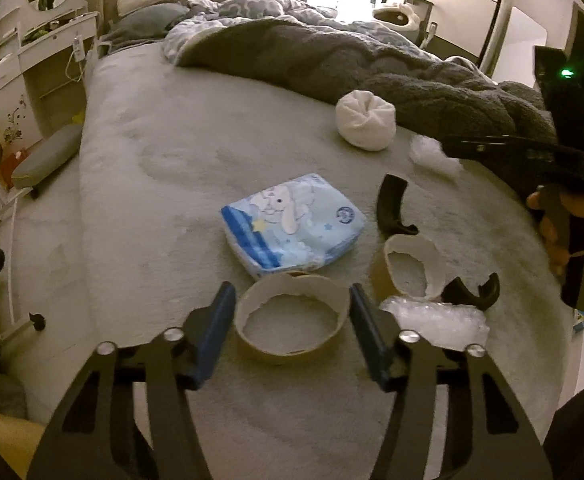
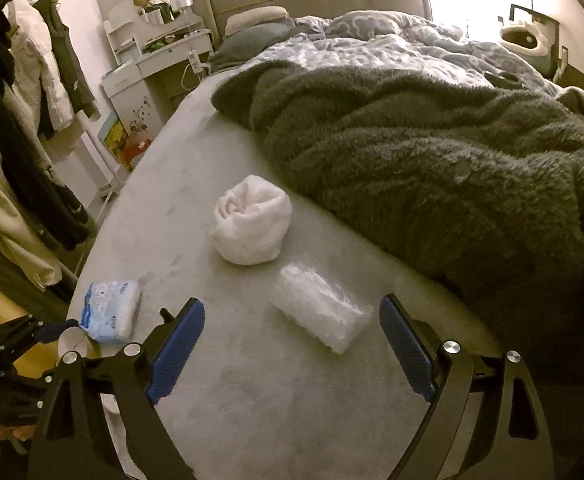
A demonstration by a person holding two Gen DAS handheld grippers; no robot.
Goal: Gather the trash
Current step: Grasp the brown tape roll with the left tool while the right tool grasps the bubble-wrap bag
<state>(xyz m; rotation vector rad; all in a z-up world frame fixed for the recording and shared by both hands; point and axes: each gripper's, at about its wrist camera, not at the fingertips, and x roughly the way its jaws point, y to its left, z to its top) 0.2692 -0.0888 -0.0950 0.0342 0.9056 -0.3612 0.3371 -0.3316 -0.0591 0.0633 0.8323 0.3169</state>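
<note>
trash lies scattered on the near part of the bed (image 1: 140, 184), on its bare grey plush cover, short of the rumpled dark fleece blanket (image 2: 431, 168).

largest of it is the tissue pack (image 1: 292, 224), a soft blue-and-white plastic pillow with a cartoon print. next the white roll (image 2: 252, 220), a bundled cloth or sock by the look, soft and round. then the clear bag (image 2: 321, 306), crinkly film folded into a loose block. then two torn tape rings: one ring (image 1: 292, 322) of brown card with a ragged white inner edge, lying flat, and a second, torn ring (image 1: 411, 268) tilted beside it. smaller again are two curved black plastic pieces (image 1: 391, 210) and a wad of bubble wrap (image 1: 439, 322) just beside the left claw.

the left claw (image 1: 290, 334) straddles the flat ring, its blue ribbed pads close on either side. i cannot tell if they already press it. the right claw (image 2: 292, 344) stands wide and empty, the clear bag lying between and just ahead of its pads.

risks, as i judge them: the ring is thin card and already torn, so a hard squeeze across it could fold it flat and let it pop out. the plush gives underfoot, so pads may dig into the pile and drag the cover. the film bag is slick and springy. a shallow pinch may catch only a loose fold and shed it on the lift.
</note>
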